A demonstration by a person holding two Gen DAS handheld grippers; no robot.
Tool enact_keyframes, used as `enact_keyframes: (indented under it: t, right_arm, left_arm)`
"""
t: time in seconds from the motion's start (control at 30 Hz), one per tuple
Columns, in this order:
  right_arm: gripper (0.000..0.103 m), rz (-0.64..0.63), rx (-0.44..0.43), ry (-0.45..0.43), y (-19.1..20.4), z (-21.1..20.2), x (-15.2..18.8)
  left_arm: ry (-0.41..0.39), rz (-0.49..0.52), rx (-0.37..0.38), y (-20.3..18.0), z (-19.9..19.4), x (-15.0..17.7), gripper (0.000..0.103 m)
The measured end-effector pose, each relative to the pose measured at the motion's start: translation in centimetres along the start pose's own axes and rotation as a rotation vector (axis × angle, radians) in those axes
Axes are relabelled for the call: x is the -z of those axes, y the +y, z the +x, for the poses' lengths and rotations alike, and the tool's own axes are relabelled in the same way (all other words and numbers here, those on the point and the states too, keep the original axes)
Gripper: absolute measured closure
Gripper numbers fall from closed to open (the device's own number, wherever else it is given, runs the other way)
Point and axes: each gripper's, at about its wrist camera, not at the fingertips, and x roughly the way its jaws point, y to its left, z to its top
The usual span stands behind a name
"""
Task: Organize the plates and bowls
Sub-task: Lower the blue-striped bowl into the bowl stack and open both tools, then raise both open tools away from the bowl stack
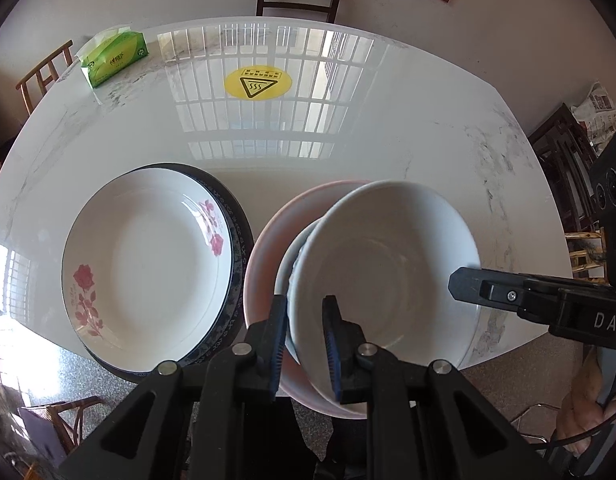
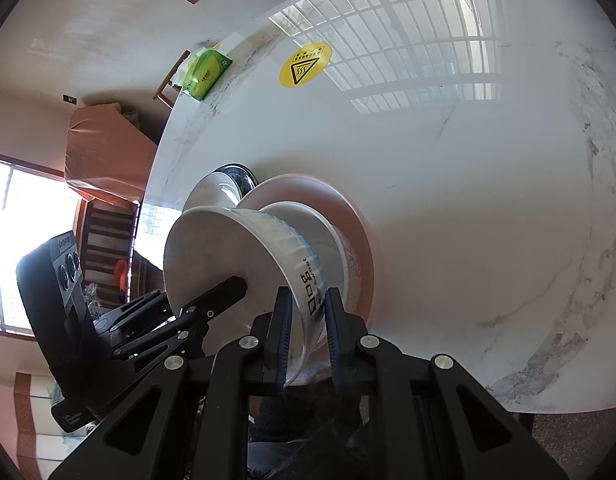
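Both tongs pinch one white bowl (image 1: 383, 276) by its rim: left tongs (image 1: 306, 344) on the near edge, right tongs (image 2: 308, 336) on the other side. It sits tilted in a smaller bowl (image 1: 286, 276) on a pink plate (image 1: 264, 248). Beside them on the worktop (image 1: 387, 140) lies a rose plate (image 1: 148, 264).

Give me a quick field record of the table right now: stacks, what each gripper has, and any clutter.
left stack: rose-patterned plate on a dark-rimmed plate
right stack: white bowl tilted over a smaller bowl on a pink plate
left gripper: shut on the white bowl's near rim
right gripper: shut on the white bowl's opposite rim
clutter: green tissue pack, yellow warning sticker
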Motion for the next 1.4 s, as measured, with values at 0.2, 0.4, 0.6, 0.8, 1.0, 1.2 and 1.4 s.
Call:
enact_keyframes:
  t: [0.2, 0.4, 0.6, 0.8, 1.0, 1.2, 1.4]
  right_arm:
    - [0.087, -0.009, 0.004, -0.015, -0.1, -0.2, 0.0]
    - [0.087, -0.032, 0.017, -0.032, 0.2, -0.5, 0.0]
    - [0.084, -0.070, 0.009, -0.099, 0.1, -1.6, 0.6]
    - [0.084, -0.156, 0.081, -0.243, 0.1, -3.4, 2.1]
    - [0.077, -0.201, 0.132, -0.385, -0.1, -4.1, 5.3]
    - [0.068, -0.253, 0.236, -0.502, 0.2, -4.4, 7.7]
    - [0.067, -0.218, 0.254, -0.502, -1.3, -3.8, 7.6]
  left_arm:
    - [-0.034, 0.008, -0.001, 0.2, -0.7, -0.3, 0.078]
    - [-0.049, 0.007, 0.014, 0.5, -1.0, -0.1, 0.078]
    - [-0.140, 0.004, 0.039, 1.0, -2.7, 0.8, 0.078]
    - [-0.285, 0.014, -0.045, 1.3, -4.9, 2.2, 0.066]
    - [-0.378, 0.015, -0.149, 1.4, -5.4, 3.3, 0.064]
    - [-0.403, 0.019, -0.198, 1.5, -4.8, 4.1, 0.064]
    - [-0.392, 0.007, -0.209, 2.2, -3.8, 4.2, 0.064]
